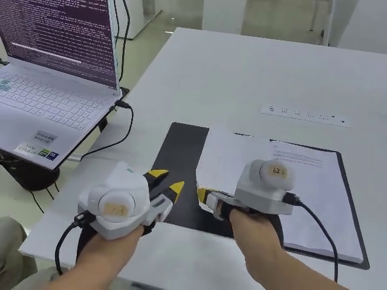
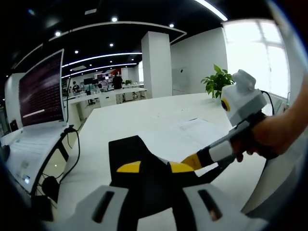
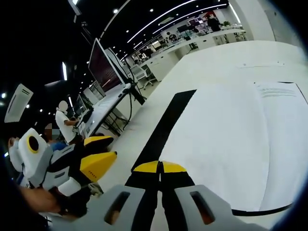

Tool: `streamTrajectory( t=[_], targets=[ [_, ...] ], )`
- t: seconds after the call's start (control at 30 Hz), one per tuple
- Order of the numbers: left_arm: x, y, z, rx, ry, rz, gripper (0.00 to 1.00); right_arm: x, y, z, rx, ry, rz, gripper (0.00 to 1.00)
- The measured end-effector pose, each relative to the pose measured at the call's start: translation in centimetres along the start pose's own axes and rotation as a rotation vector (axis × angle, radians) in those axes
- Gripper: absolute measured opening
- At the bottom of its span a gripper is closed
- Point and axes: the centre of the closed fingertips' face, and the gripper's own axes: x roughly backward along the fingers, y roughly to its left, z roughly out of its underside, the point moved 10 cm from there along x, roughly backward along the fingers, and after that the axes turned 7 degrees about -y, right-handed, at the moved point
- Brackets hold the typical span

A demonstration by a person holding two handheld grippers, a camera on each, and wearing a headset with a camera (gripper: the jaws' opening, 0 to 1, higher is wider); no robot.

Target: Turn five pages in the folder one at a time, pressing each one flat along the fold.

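A black folder (image 1: 181, 158) lies open on the white table (image 1: 242, 66), with printed sheets (image 1: 320, 181) stacked on its right half. One white page (image 1: 233, 158) is lifted and curls over toward the left. My right gripper (image 1: 203, 194) is shut on that page's near left corner, and in the right gripper view the page (image 3: 226, 139) spreads out from the closed yellow tips (image 3: 160, 167). My left gripper (image 1: 167, 181) hovers open over the folder's bare left cover (image 2: 126, 147), holding nothing. The left gripper view shows the right gripper (image 2: 192, 161) close by on the right.
An open laptop (image 1: 54, 72) sits on a stand at the far left, its black cable (image 1: 124, 134) trailing toward the folder. A white strip (image 1: 305, 115) lies beyond the folder. The table's near edge runs just under my hands.
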Motion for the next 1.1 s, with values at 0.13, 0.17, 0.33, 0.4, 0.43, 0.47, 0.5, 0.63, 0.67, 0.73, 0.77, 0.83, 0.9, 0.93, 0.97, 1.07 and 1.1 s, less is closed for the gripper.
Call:
streamTrajectory(
  t=[0.13, 0.17, 0.33, 0.4, 0.43, 0.47, 0.5, 0.63, 0.67, 0.73, 0.77, 0.83, 0.9, 0.93, 0.97, 1.07, 1.1],
  targets=[
    [0.1, 0.3, 0.5, -0.001, 0.012, 0.000, 0.19, -0.6, -0.3, 0.6, 0.002, 0.022, 0.013, 0.00],
    [0.2, 0.3, 0.5, 0.000, 0.014, 0.000, 0.19, -0.7, -0.5, 0.8, -0.002, 0.026, 0.020, 0.00],
    [0.3, 0.4, 1.0, 0.009, 0.030, -0.002, 0.19, -1.0, -0.8, 1.5, -0.006, 0.045, 0.039, 0.00],
    [0.4, 0.4, 1.2, 0.008, 0.036, 0.000, 0.19, -1.3, -1.0, 1.9, -0.014, 0.057, 0.048, 0.00],
    [0.3, 0.4, 1.3, 0.010, 0.038, 0.001, 0.19, -1.3, -1.1, 2.0, -0.021, 0.057, 0.049, 0.00],
    [0.3, 0.4, 1.4, 0.011, 0.042, 0.001, 0.19, -1.4, -1.0, 2.1, -0.023, 0.057, 0.050, 0.00],
    [0.3, 0.4, 1.5, 0.011, 0.045, 0.001, 0.19, -1.5, -1.0, 2.3, -0.019, 0.064, 0.055, 0.00],
    [0.2, 0.5, 2.0, 0.015, 0.057, 0.006, 0.19, -1.8, -0.8, 2.7, -0.015, 0.074, 0.053, 0.00],
    [0.1, 0.5, 2.1, 0.017, 0.060, 0.007, 0.19, -1.9, -0.8, 2.8, -0.014, 0.076, 0.052, 0.00],
    [0.0, 0.6, 2.2, 0.014, 0.066, 0.008, 0.19, -2.1, -0.8, 3.0, -0.023, 0.080, 0.049, 0.00],
    [0.0, 0.7, 2.4, 0.017, 0.068, 0.009, 0.19, -2.2, -0.8, 3.1, -0.025, 0.077, 0.048, 0.00],
    [-0.1, 0.7, 2.6, 0.014, 0.078, 0.010, 0.19, -2.5, -0.9, 3.3, -0.017, 0.076, 0.048, 0.00],
    [-0.1, 0.8, 2.8, 0.016, 0.084, 0.012, 0.19, -2.6, -1.0, 3.4, -0.012, 0.080, 0.046, 0.00],
    [0.0, 0.8, 2.9, 0.016, 0.088, 0.012, 0.19, -2.7, -1.1, 3.5, -0.011, 0.082, 0.047, 0.00],
    [0.0, 0.8, 3.0, 0.014, 0.091, 0.011, 0.18, -2.8, -1.2, 3.6, -0.007, 0.084, 0.052, 0.00],
    [0.0, 0.9, 3.2, 0.018, 0.102, 0.010, 0.18, -2.9, -1.2, 3.7, -0.005, 0.075, 0.051, 0.00],
    [0.0, 0.9, 3.3, 0.018, 0.103, 0.011, 0.18, -2.9, -1.1, 3.7, -0.003, 0.073, 0.051, 0.00]
  ],
)
